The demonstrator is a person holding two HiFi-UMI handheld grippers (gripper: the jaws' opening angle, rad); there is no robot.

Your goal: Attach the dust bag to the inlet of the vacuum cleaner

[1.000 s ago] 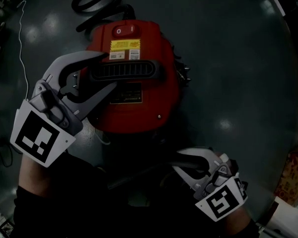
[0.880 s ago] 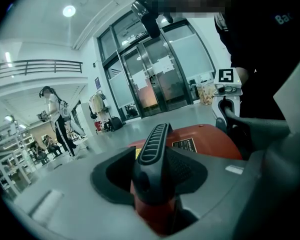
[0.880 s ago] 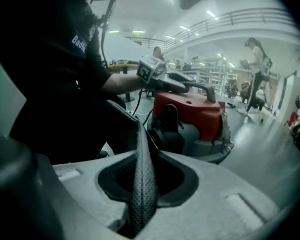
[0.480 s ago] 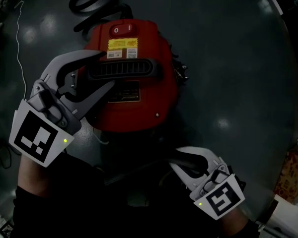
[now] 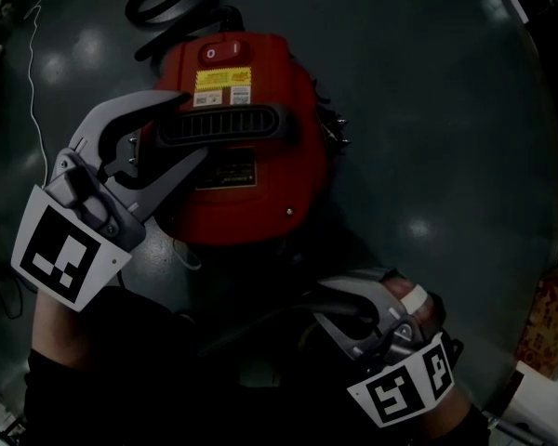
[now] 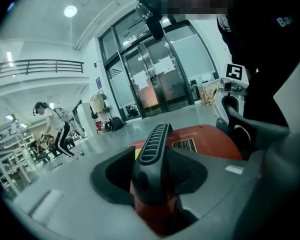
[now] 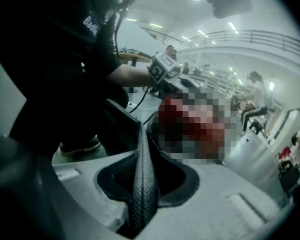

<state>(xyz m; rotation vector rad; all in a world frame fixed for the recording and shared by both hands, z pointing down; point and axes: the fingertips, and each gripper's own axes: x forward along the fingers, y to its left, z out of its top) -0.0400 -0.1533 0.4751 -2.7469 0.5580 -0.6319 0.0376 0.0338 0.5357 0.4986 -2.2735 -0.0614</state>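
The red vacuum cleaner (image 5: 260, 193) stands on the dark floor with a black handle (image 5: 242, 124) across its top. My left gripper (image 5: 191, 126) is shut on the left end of that handle (image 6: 152, 149), one jaw on each side. Low at the right, near the vacuum's near side, my right gripper (image 5: 318, 307) holds a black textured strip (image 7: 142, 159) upright between its pads. These jaws have just been opening a little, and the strip still sits pinched in the gap. What the strip belongs to is lost in the dark. I cannot make out the inlet.
A black hose (image 5: 167, 7) coils behind the vacuum, and a thin white cable (image 5: 37, 72) runs along the left. A printed package (image 5: 551, 323) lies at the right edge. In the left gripper view, glass doors (image 6: 155, 84) and a person (image 6: 52, 129) show far off.
My right gripper has rolled, so its marker cube faces another way, and it has shifted slightly down and left. The left gripper stays on the handle.
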